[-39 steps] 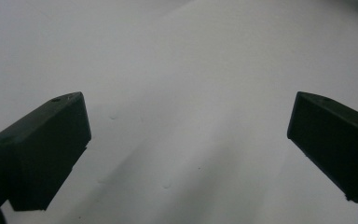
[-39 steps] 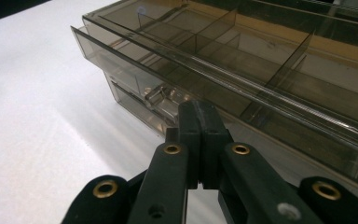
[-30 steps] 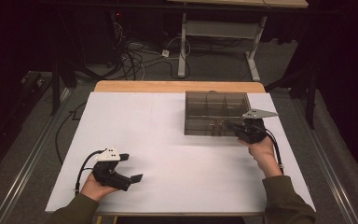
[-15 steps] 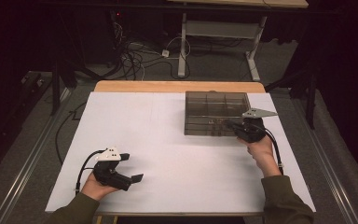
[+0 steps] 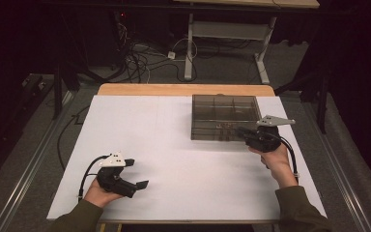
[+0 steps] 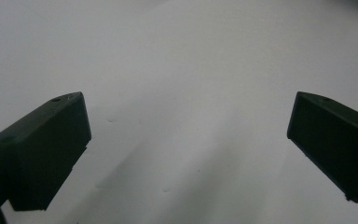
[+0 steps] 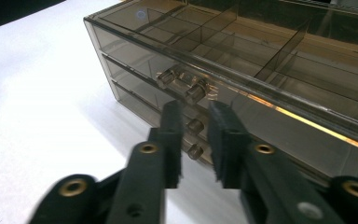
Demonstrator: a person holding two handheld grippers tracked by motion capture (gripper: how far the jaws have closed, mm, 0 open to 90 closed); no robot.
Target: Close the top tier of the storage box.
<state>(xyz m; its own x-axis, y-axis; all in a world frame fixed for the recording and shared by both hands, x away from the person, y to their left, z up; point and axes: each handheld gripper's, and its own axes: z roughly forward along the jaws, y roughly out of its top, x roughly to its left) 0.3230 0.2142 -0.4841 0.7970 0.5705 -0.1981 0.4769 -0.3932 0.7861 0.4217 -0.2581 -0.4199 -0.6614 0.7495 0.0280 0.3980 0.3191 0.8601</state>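
A smoky see-through drawer box stands on the white tabletop at the back right. My right gripper points at its front, which carries small round knobs. The gripper's jaws have just been opening. A narrow gap stands between them; two knobs show through it and neither pad presses on them. My left gripper rests near the front left of the table. It is open wide over bare white surface, with nothing between its fingers.
The box's top tray is split into several compartments. A wooden strip borders the table's far edge. Beyond it, cables lie on the floor beside a metal stand.
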